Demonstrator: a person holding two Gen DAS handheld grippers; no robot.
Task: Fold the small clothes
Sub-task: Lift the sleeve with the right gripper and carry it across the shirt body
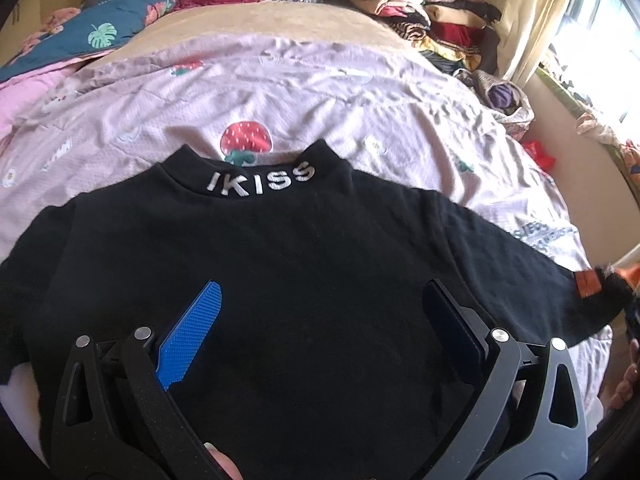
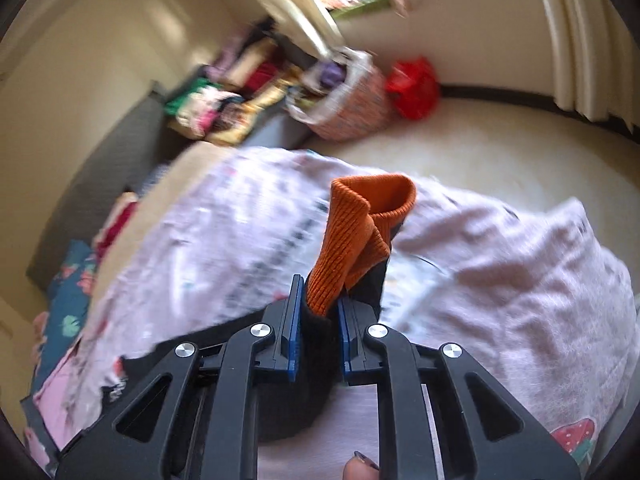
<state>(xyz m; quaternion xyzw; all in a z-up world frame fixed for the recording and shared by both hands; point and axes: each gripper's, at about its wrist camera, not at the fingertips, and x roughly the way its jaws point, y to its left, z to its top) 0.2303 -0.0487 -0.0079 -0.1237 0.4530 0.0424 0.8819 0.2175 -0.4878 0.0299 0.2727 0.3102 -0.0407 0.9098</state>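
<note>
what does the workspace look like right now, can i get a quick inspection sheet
surface: bed under a pink sheet with strawberry print, wrinkled
job's things: black top lies flat, collar away from the camera, white lettering on the collar; its orange cuff is lifted off the sheet
clutter: stack of clothes at the bed's far end, blue floral quilt at the far left
grippers: left gripper open over the top's chest, nothing between the fingers; right gripper shut on the sleeve end at the cuff
cables: nothing seen
surroundings: basket and red bag on the floor, curtain, bright window
</note>
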